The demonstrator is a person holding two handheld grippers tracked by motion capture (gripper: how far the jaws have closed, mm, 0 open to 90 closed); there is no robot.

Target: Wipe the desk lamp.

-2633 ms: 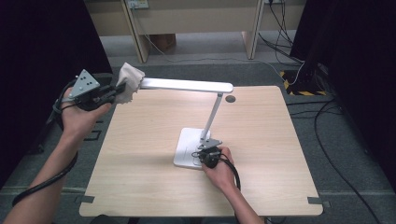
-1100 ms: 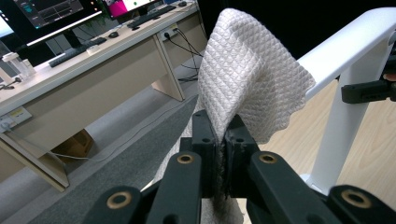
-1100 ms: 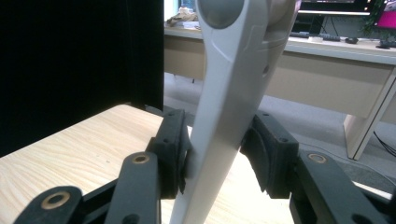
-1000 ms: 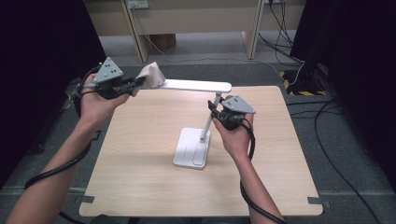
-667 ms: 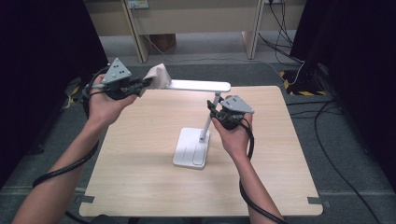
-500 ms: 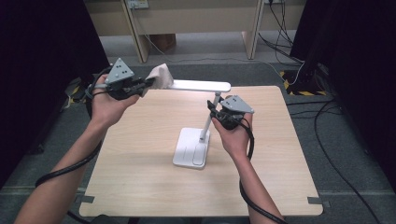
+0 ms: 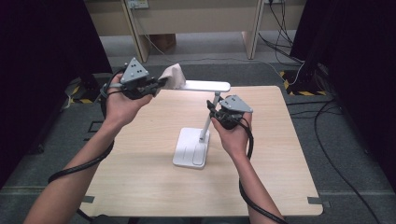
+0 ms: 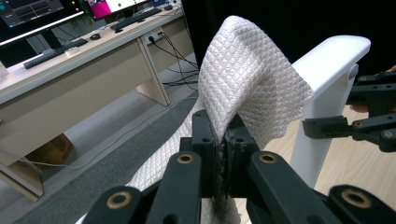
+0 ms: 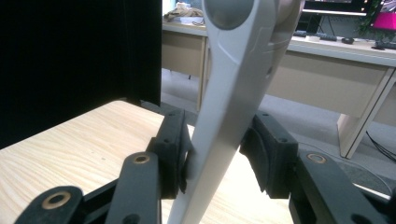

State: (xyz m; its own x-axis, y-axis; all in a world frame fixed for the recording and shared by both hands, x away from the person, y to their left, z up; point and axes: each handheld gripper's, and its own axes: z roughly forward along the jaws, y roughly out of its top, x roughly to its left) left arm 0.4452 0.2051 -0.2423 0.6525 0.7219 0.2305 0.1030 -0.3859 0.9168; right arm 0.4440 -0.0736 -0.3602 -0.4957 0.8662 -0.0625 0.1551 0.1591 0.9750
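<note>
We judge waffle-weave cloth (image 8: 254,79) soft, light, limp; best pinched by bunched fold.

Left gripper (image 8: 223,135) clamps it there; cloth rises beyond jaws, against desk lamp head (image 7: 205,85).

Right gripper (image 9: 217,156) grips lamp stem (image 9: 229,107), rigid, smooth, likely slippery.

Lamp base (image 7: 190,148) on tabletop (image 7: 280,154), below right gripper.

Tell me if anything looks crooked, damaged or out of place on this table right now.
Nothing stands out. The white desk lamp stands upright on the table, its stem held between the right gripper's fingers. The left gripper pinches a white cloth against the lamp head's end. No spill or damage shows.
</note>
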